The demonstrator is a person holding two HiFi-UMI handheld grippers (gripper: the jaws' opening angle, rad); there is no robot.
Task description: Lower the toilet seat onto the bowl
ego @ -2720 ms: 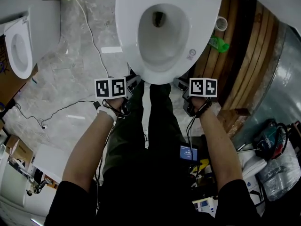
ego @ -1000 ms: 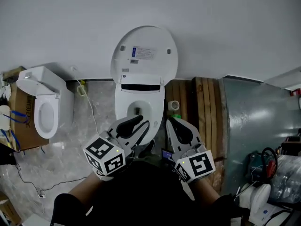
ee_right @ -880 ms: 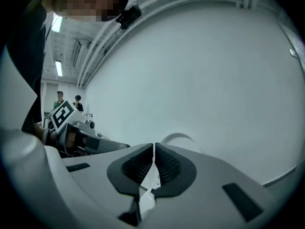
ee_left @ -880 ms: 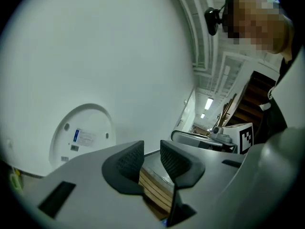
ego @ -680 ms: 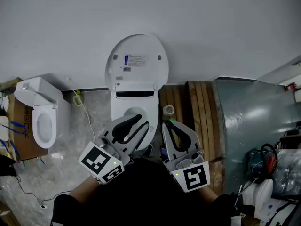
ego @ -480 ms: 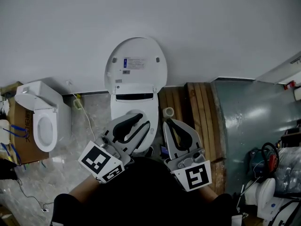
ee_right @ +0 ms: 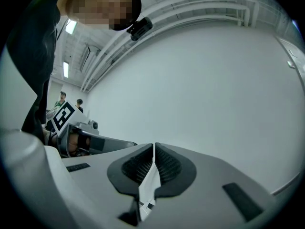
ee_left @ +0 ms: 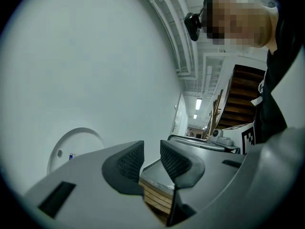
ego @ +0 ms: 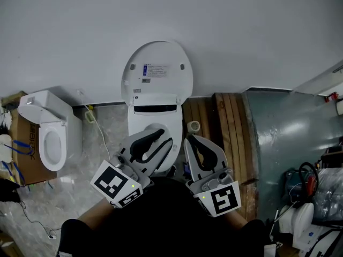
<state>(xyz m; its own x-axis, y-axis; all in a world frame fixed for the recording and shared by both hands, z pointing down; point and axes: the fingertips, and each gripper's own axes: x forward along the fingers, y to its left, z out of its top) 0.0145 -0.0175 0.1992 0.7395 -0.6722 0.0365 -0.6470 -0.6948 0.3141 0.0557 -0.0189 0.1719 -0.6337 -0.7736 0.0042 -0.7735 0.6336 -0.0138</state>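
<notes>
The toilet lid (ego: 156, 71) stands upright against the grey wall (ego: 241, 31), in the upper centre of the head view. It is a solid white oval with a small label on it. Directly below it is the open bowl (ego: 155, 123).

Both grippers are in the lower centre of the frame, in front of the bowl and apart from the lid. The left gripper (ego: 165, 138) has its jaws a little apart, and nothing is between them. In its own view only the wall and the wooden planks (ee_left: 155, 197) show through the gap. The right gripper (ego: 191, 138) has its jaws pressed together on nothing.

A second toilet (ego: 45, 127) stands at the left edge of the frame.
</notes>
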